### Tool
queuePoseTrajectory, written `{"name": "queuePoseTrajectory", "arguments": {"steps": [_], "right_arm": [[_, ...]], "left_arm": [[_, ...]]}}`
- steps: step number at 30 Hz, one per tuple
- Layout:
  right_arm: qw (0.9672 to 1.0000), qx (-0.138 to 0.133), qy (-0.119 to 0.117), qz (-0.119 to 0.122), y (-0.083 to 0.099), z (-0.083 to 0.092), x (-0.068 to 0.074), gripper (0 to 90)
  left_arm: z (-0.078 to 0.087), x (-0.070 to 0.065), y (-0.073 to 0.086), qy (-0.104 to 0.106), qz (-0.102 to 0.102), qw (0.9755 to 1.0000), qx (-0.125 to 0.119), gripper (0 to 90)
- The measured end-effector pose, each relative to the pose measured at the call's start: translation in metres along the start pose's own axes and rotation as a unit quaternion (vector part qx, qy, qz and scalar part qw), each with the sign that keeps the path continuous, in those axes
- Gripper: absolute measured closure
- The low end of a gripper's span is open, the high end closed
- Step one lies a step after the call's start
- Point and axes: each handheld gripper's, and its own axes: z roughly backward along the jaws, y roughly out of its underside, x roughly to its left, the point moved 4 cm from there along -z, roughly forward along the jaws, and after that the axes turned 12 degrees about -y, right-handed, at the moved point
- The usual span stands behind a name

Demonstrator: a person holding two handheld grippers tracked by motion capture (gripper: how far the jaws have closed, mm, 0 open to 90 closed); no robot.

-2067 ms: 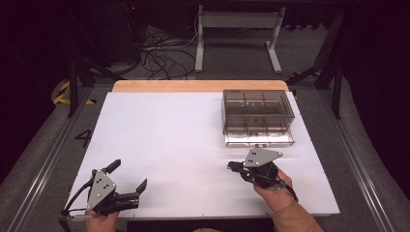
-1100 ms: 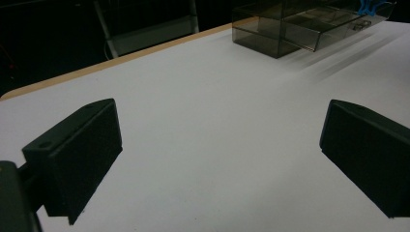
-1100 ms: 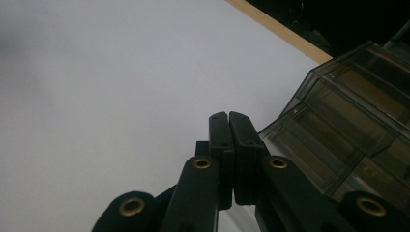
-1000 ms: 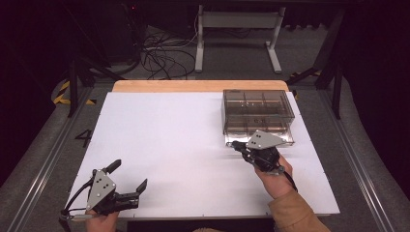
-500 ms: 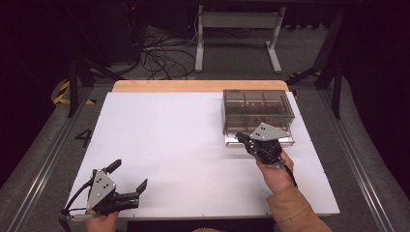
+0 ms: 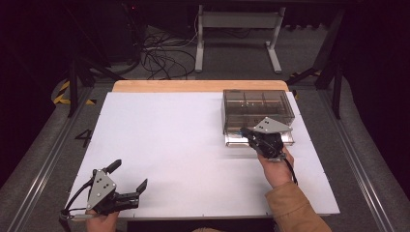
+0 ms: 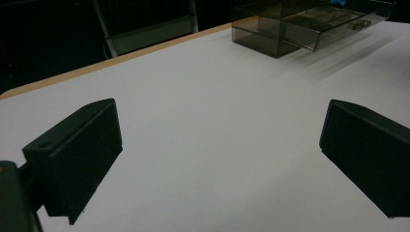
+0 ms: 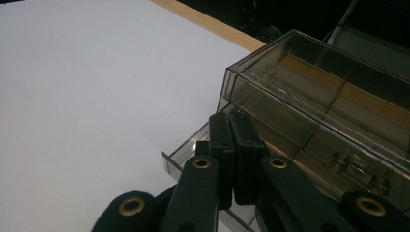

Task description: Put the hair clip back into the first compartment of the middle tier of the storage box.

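Observation:
A smoky see-through drawer box (image 6: 258, 106) stands at the back right of the white table (image 6: 183, 145). Its bottom drawer (image 6: 233, 140) is pulled out a little toward me. My right gripper (image 6: 245, 132) is shut with nothing between its jaws, and its tips hang over the left front corner of that drawer. In the right gripper view the jaws (image 8: 232, 128) press together just above the drawer's rim (image 8: 193, 150), below the box (image 8: 314, 82). At the near left, my left gripper (image 6: 129, 175) rests open, its jaws wide (image 7: 217, 145) over bare table, with the box (image 7: 290, 29) far off.
A wooden strip (image 6: 198, 86) runs along the table's far edge. Behind it on the floor lie cables (image 6: 159, 53) and the legs of a metal stand (image 6: 237, 38). Metal rails (image 6: 43, 164) border the table on both sides.
My right gripper has moved away from me, from the table's front right up to the box's open drawer, staying shut. The left gripper has not moved.

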Motion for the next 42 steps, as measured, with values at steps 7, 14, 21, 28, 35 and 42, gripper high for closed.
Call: {"name": "queuePoseTrajectory", "arguments": {"steps": [7, 14, 21, 28, 35, 42], "right_arm": [[0.9999, -0.001, 0.003, -0.012, 0.002, -0.004, -0.007, 89.2], [0.9995, -0.003, 0.004, -0.032, 0.005, -0.006, -0.016, 89.2], [0.9993, -0.005, 0.007, -0.036, 0.006, -0.006, -0.017, 89.2], [0.9994, -0.006, 0.007, -0.035, 0.007, -0.011, -0.015, 89.3], [0.9988, -0.004, 0.013, -0.047, 0.011, -0.017, -0.017, 89.1], [0.9977, 0.003, 0.005, -0.067, 0.017, -0.025, -0.02, 89.1]], "left_arm": [[0.0, 0.0, 0.0, 0.001, -0.001, 1.0, 0.0, 2.1], [0.0, 0.0, 0.0, 0.0, -0.001, 1.0, 0.0, 2.1], [0.0, 0.0, 0.0, 0.0, -0.001, 1.0, 0.0, 2.1], [0.0, 0.0, 0.0, -0.001, -0.003, 1.0, -0.001, 2.1], [0.0, 0.0, 0.0, -0.001, -0.003, 1.0, -0.001, 2.1], [0.0, 0.0, 0.0, 0.0, -0.003, 1.0, -0.001, 2.1]]}}
